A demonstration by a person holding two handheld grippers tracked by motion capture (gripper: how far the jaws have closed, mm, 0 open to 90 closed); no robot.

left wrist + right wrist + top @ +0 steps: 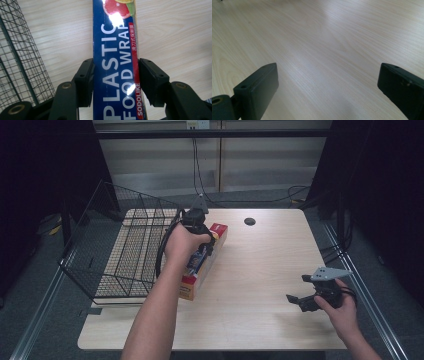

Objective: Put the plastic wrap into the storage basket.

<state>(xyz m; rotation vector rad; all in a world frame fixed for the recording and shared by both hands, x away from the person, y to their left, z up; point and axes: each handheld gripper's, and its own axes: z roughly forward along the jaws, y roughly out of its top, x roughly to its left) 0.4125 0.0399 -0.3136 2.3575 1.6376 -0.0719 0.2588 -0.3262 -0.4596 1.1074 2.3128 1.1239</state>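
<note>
In the high view, a long box of plastic food wrap (202, 265) is seen lying on the wooden table (260, 265) just beside a black wire basket (125, 250); the left gripper (206, 246) is held down onto it, while the right gripper (298, 296) is held well apart near the table's right edge.

In the left gripper view, the box (116, 62) is pinched between both jaws.

In the right gripper view, the jaws are spread wide over bare table (324, 50).
</note>
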